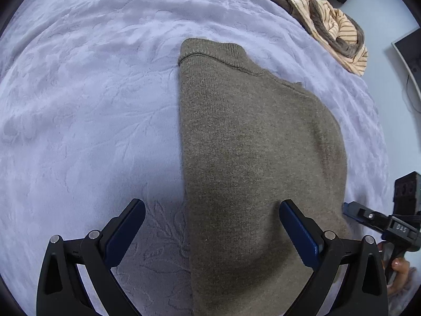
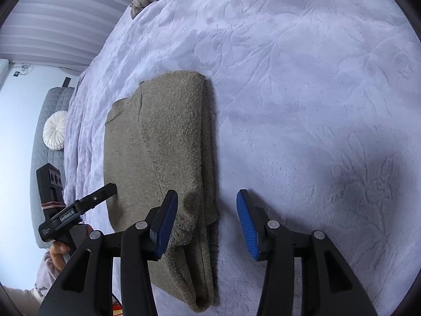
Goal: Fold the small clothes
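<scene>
Your left gripper (image 1: 212, 226): jaws spread wide, holding nothing, straddling left edge of olive sweater (image 1: 252, 163). Your right gripper (image 2: 206, 218): also wide open and holding nothing, straddling sweater's right fold. Sweater lies folded lengthwise, flat on lavender blanket (image 1: 86, 105). Striped clothes pile (image 1: 329, 23) well apart at far edge.

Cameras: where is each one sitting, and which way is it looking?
Left wrist: sits on the left gripper, looking forward along its open fingers at the sweater on the blanket; the right gripper shows at the right edge.
Right wrist: sits on the right gripper, over the sweater's edge; the left gripper shows.
Shared: sweater, blanket, clothes pile.
</scene>
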A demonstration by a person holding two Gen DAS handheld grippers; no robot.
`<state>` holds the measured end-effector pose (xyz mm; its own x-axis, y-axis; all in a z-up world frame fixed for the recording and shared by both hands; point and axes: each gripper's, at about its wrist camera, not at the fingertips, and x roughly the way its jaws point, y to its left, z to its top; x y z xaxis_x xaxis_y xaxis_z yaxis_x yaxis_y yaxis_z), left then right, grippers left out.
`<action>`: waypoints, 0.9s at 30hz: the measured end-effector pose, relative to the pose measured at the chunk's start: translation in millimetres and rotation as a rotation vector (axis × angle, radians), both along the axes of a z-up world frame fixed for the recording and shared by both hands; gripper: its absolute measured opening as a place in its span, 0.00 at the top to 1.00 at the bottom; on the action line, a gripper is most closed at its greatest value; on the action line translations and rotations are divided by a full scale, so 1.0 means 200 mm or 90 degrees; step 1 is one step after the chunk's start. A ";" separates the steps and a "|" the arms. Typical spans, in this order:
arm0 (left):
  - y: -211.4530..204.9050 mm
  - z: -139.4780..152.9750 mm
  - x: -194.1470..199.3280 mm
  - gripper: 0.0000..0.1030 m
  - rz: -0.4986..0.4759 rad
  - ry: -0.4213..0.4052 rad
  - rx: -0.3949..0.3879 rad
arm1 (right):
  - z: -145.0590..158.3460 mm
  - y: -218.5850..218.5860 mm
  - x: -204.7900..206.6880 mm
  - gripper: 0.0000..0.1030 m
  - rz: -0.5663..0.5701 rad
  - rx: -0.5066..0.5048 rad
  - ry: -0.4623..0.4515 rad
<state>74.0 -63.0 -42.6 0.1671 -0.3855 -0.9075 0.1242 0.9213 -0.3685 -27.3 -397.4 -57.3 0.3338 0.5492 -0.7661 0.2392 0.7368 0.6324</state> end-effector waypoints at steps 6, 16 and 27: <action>0.01 -0.01 0.04 0.01 -0.033 0.026 -0.079 | -0.04 -0.01 0.00 0.44 0.011 0.044 -0.005; -0.07 -0.14 0.04 0.01 -0.072 0.099 -0.142 | -0.16 0.01 0.06 0.43 0.053 0.119 0.017; -0.19 -0.19 0.03 0.01 -0.096 0.069 -0.094 | -0.25 0.22 0.25 0.41 0.141 0.172 0.003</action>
<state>80.7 -100.1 -80.2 0.0015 -0.5281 -0.8492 0.2085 0.8307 -0.5162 23.6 -353.2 -107.8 0.1808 0.7912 -0.5842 0.0965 0.5769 0.8111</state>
